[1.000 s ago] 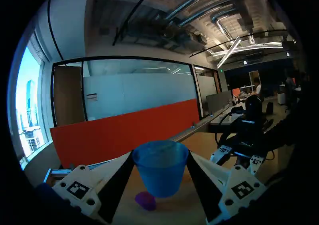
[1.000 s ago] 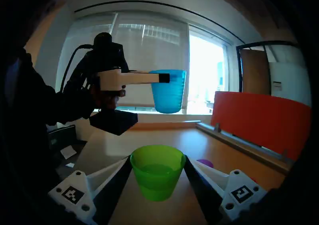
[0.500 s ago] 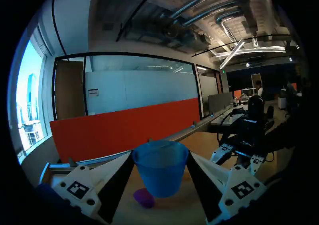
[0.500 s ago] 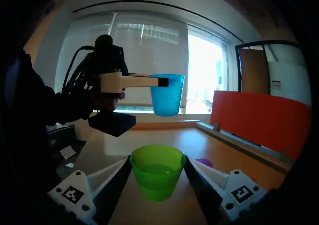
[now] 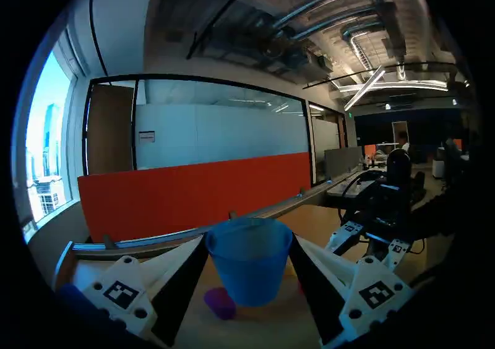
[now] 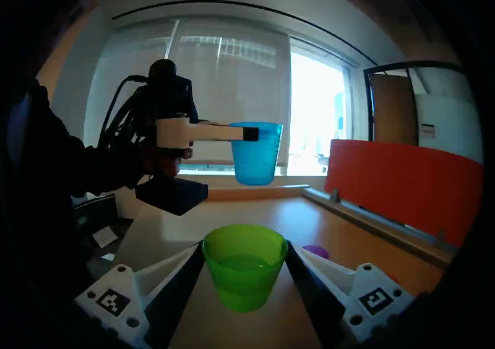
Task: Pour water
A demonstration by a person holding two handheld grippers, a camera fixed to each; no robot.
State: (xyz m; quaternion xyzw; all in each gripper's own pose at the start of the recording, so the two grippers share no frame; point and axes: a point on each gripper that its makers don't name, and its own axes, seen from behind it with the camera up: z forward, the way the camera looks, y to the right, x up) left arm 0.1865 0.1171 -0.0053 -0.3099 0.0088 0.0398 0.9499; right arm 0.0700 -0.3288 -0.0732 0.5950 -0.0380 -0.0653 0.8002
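In the left gripper view my left gripper (image 5: 249, 263) is shut on an upright blue cup (image 5: 249, 259), held above the wooden table (image 5: 272, 321). The right gripper view has my right gripper (image 6: 245, 273) shut on an upright green cup (image 6: 245, 263) with some water in it. That view also shows the blue cup (image 6: 255, 153) held level in the air by the left gripper (image 6: 238, 133) and a hand (image 6: 162, 158), farther off and higher than the green cup. In the left gripper view the right gripper (image 5: 371, 241) sits at the right.
A small purple object (image 5: 219, 302) lies on the table below the blue cup, also seen as a purple object (image 6: 317, 251) right of the green cup. An orange partition (image 6: 405, 185) and a metal rail (image 6: 371, 225) bound the table's far side. Papers (image 6: 102, 237) lie at the left edge.
The left gripper with the blue cup has sunk a little and drifted left in the right gripper view, and its camera has panned. The green cup has stayed put.
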